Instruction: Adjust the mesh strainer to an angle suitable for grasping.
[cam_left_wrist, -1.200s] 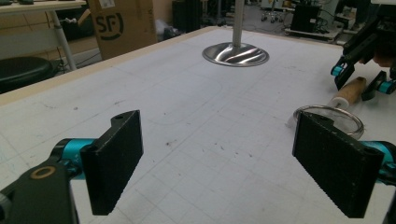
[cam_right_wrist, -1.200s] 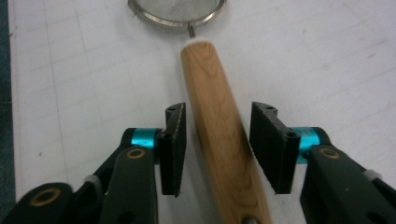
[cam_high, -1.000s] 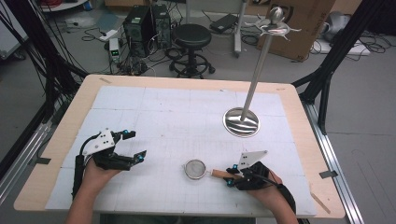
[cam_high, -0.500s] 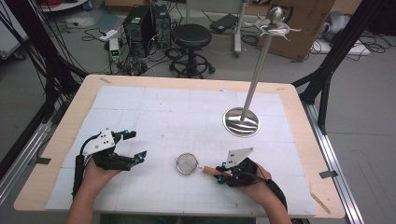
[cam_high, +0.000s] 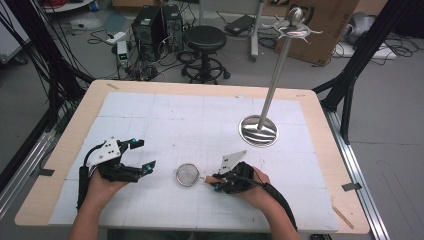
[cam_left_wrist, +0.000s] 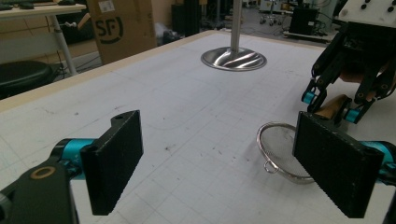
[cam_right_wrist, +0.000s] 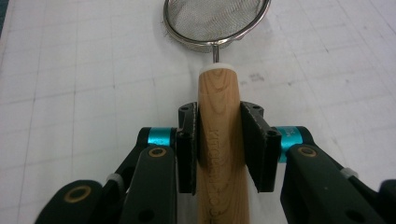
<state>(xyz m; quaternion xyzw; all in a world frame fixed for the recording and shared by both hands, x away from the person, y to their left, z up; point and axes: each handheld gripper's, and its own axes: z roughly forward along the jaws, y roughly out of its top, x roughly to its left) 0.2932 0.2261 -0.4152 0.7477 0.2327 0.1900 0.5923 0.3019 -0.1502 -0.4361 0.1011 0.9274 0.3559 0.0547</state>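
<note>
A small mesh strainer (cam_high: 188, 174) with a wooden handle (cam_right_wrist: 218, 93) lies on the white gridded mat (cam_high: 200, 120) near the table's front. My right gripper (cam_high: 216, 183) is shut on that handle, its pads (cam_right_wrist: 254, 140) pressing both sides, with the mesh bowl (cam_right_wrist: 212, 18) just ahead of the jaws. To the left, my left gripper (cam_high: 143, 156) is held open with nothing between its jaws. From the left gripper view, the left gripper (cam_left_wrist: 219, 158) faces the strainer (cam_left_wrist: 280, 149) and the right gripper (cam_left_wrist: 332, 105) beyond it.
A tall metal stand (cam_high: 277, 70) with hooks at its top rises from a round shiny base (cam_high: 258, 131) at the mat's right rear, its base (cam_left_wrist: 233, 58) also seen from the left gripper. Beyond the table's wooden edge (cam_high: 200, 89) are a stool (cam_high: 206, 37) and computer boxes.
The right gripper has slid left across the mat with the strainer held by its handle. The left gripper has stayed put and open.
</note>
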